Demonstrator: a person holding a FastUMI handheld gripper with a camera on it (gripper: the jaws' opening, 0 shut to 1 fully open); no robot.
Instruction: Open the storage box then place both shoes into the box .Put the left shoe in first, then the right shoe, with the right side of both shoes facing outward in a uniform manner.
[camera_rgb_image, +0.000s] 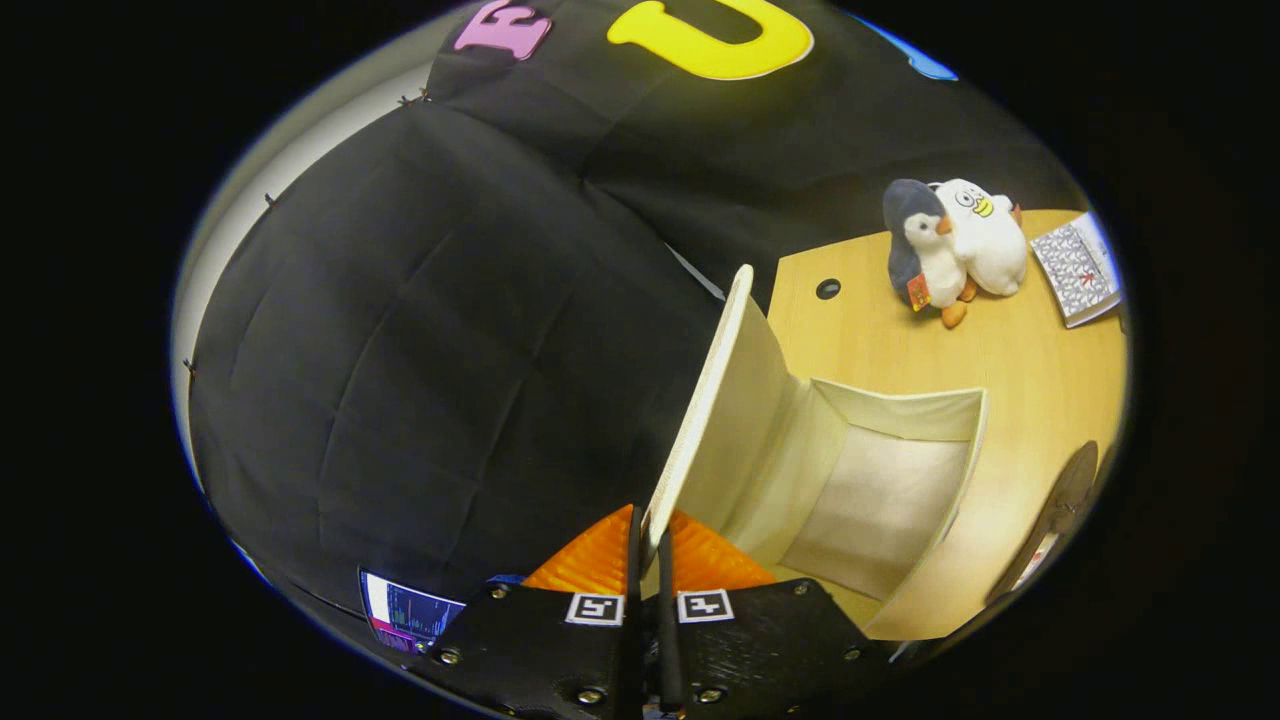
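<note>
Pinching the lid's (722, 400) lower edge, your gripper (648, 560) is standing nearly closed, its two fingers (634, 560) drawn in to a narrow slit with the thin flap caught between them. Both fingers are pressing on that edge, one on each face. You are holding the lid raised and swung up, so it is rising ahead of the fingers and leaning toward the booth's dark wall (450, 330).

You are tilting the gripper to one side, so the tabletop (1010, 350) is slanting across your view. The box (880, 480) is lying open on it, just beyond the fingers and beside the lid, its pale inside showing and nothing inside it that you can see.

Farther along the tabletop, well apart from the box, two plush toys (950, 250) are leaning against each other, with a patterned booklet (1078, 268) near them. A round hole (828, 289) is sitting in the tabletop between the lid's top and the toys.
</note>
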